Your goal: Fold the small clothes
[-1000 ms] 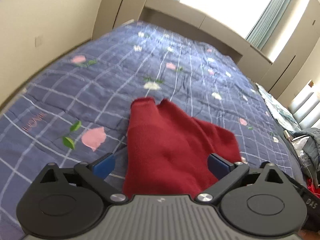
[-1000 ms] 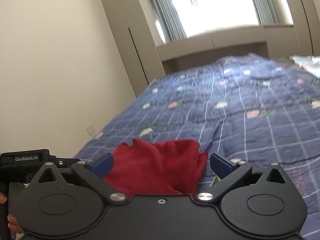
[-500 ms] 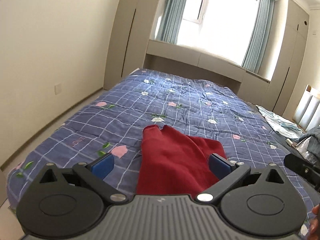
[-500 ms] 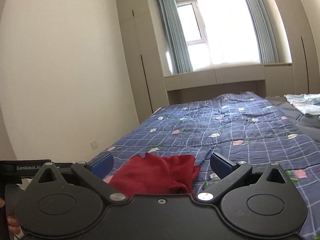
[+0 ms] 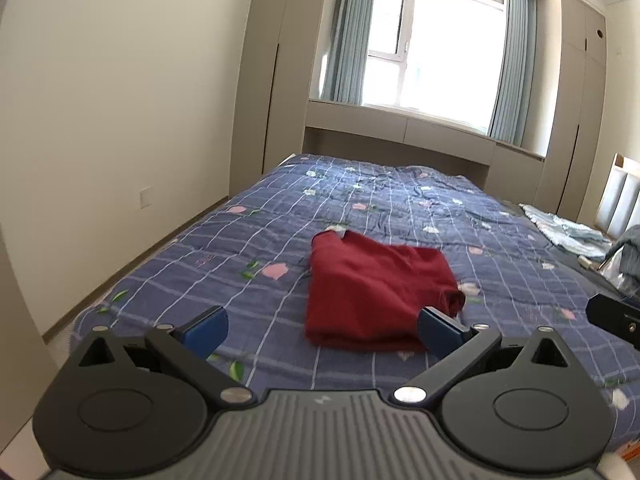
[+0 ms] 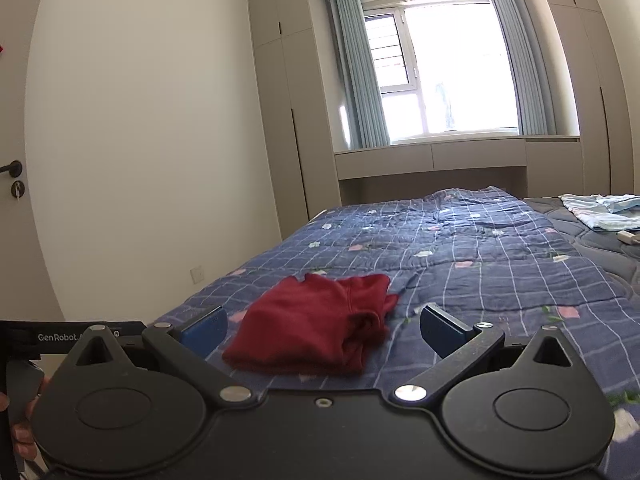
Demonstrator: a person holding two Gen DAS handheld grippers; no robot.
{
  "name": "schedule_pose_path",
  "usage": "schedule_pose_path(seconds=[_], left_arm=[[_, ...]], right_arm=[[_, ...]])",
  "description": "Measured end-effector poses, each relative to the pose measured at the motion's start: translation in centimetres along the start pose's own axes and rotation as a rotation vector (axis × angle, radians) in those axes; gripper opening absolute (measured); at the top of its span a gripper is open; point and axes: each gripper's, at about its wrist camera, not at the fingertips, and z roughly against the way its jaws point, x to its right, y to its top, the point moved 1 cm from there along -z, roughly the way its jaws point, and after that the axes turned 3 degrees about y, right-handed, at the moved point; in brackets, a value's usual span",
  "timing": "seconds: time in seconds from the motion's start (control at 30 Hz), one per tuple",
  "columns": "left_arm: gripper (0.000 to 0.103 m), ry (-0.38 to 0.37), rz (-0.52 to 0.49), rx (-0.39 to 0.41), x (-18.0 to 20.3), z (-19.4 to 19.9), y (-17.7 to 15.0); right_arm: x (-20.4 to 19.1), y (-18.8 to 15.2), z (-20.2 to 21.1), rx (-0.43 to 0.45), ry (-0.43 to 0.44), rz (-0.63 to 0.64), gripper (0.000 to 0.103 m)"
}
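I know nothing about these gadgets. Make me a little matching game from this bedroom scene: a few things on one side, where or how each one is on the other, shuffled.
Things:
1. red garment
2. left hand-held gripper
3. pale blue clothes
4. curtains

States:
A. far right on the bed
B. open, holding nothing
C. beside the window
D. folded on the blue quilt

Pairs: 1-D, 2-B, 3-A, 4-C

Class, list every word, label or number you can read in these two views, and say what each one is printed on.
"GenRobot." in white letters, cut off after the dot, on the black body of the other hand-held gripper device at the right view's left edge.
Pink stitched lettering on the blue checked floral quilt: too blurred to read.
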Motion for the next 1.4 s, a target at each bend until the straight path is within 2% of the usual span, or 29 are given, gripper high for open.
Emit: schedule_pose_path(seconds=[0.23, 0.53, 1.4], left_arm=[[0.103, 0.027, 0.01, -0.01, -0.9, 2.3, -2.5], [0.103, 0.047, 0.034, -0.04, -1.9, 2.1, -5.3], [0.103, 0.052, 0.046, -0.056, -2.4, 1.8, -5.9]], right_arm=[[-1.1, -3.0, 1.4, -0.021, -0.012, 0.052, 0.102], [-1.2, -4.4, 1.2, -0.018, -0.024, 0.064, 0.102], [-1.0, -4.8, 0.9, -0.04, -0.032, 0.058, 0.102]])
